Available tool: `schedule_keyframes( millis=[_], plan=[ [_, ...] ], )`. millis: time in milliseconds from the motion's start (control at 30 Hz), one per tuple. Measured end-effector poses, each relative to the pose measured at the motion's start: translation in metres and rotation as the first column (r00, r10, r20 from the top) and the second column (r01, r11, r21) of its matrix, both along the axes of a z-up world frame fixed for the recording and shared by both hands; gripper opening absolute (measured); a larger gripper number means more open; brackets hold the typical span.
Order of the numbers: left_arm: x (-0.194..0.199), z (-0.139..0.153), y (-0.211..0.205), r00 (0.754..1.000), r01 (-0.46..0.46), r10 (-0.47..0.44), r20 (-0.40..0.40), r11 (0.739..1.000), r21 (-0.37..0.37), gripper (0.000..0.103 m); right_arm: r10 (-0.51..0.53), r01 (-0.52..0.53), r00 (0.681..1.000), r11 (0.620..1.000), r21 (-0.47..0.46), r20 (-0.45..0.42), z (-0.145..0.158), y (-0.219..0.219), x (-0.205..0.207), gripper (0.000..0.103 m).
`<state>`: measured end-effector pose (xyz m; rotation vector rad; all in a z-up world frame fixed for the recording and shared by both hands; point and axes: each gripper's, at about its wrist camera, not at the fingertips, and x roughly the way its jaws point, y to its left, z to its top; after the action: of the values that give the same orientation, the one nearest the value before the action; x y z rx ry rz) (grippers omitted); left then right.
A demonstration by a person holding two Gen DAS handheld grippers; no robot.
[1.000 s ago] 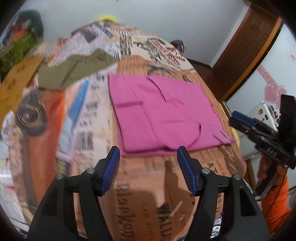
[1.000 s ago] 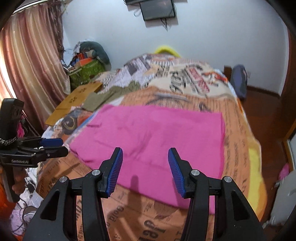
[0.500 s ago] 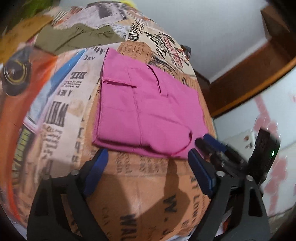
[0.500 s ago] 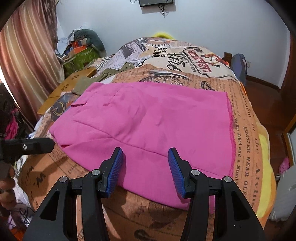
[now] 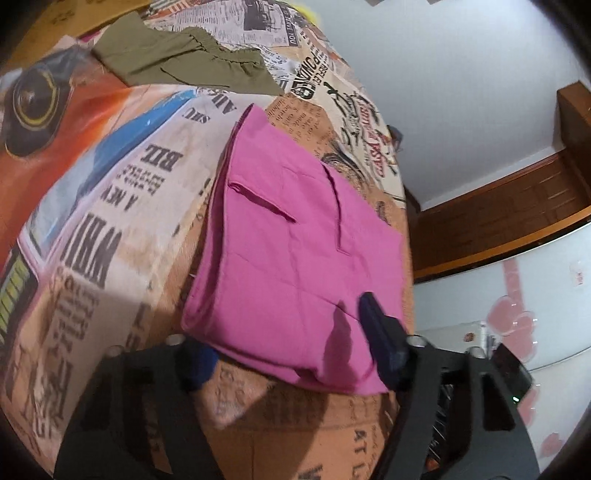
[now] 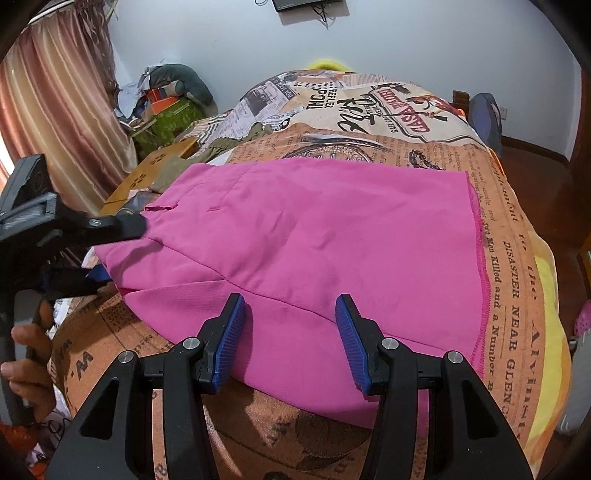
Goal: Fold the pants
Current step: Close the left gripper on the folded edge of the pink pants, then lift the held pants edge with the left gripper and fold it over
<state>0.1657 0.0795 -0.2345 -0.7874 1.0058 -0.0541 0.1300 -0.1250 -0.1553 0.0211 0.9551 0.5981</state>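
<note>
Standing behind: pale wall (image 6: 406, 40) with dark screen (image 6: 299, 3). Hanging left: striped curtain (image 6: 48, 96). Showing right: brown wooden floor (image 6: 532, 177).

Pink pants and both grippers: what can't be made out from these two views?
- Left gripper: motion blur in the left wrist view; its jaws are closing around the near corner of the pink pants, but contact is unreadable.
- Right gripper: the pants' near edge lies between its open jaws; any touch underneath is hidden by the fabric.
- Olive garment: cut off by the frame edge, type unclear.
</note>
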Motion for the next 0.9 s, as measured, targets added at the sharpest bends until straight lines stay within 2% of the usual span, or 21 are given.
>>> schedule_keyframes(
  millis=[33,67,133,200,400,533,633,733,800,900],
  plan=[
    [0.003,0.000,-0.001,1.000,0.001,-0.001,-0.007,1.000,0.026,0.051,0.000,0.000,1.000,1.000,0.001,-0.001,0.000,0.000,0.000,0.047],
    [0.005,0.000,-0.002,1.000,0.003,-0.003,-0.013,0.999,0.048,0.037,0.000,0.000,1.000,1.000,0.001,-0.001,0.000,0.000,-0.001,0.047],
    [0.009,-0.001,-0.004,1.000,0.020,-0.018,-0.023,0.996,0.088,0.029,0.000,0.000,1.000,1.000,-0.001,-0.003,0.001,0.000,-0.001,0.047],
    [0.007,0.002,-0.006,1.000,0.014,-0.014,-0.007,0.992,0.122,0.027,0.001,-0.001,1.000,1.000,-0.007,-0.003,0.002,0.001,-0.001,0.047],
    [-0.009,0.029,-0.012,0.996,0.006,-0.034,0.084,0.950,0.314,0.022,0.041,-0.041,0.999,0.999,-0.011,-0.012,0.007,0.014,-0.003,0.047],
    [-0.031,0.046,-0.002,0.992,-0.024,-0.032,0.125,0.907,0.421,0.022,0.084,-0.084,0.996,0.996,-0.012,0.005,0.013,0.030,-0.008,0.047],
    [-0.044,0.057,0.000,0.989,-0.024,-0.057,0.140,0.855,0.518,0.022,0.072,-0.073,0.997,0.997,0.030,0.015,0.022,0.037,-0.004,0.047],
    [-0.054,0.069,-0.001,0.982,-0.032,-0.079,0.169,0.820,0.571,0.022,0.057,-0.057,0.998,0.994,0.090,0.002,0.030,0.046,0.006,0.047],
    [-0.057,0.078,-0.003,0.976,-0.038,-0.096,0.193,0.803,0.594,0.022,0.074,-0.073,0.997,0.993,0.095,-0.008,0.030,0.057,0.008,0.047],
    [-0.056,0.086,-0.005,0.970,-0.035,-0.115,0.214,0.804,0.593,0.022,0.122,-0.119,0.992,0.990,0.077,-0.030,0.024,0.076,0.005,0.047]
  ],
)
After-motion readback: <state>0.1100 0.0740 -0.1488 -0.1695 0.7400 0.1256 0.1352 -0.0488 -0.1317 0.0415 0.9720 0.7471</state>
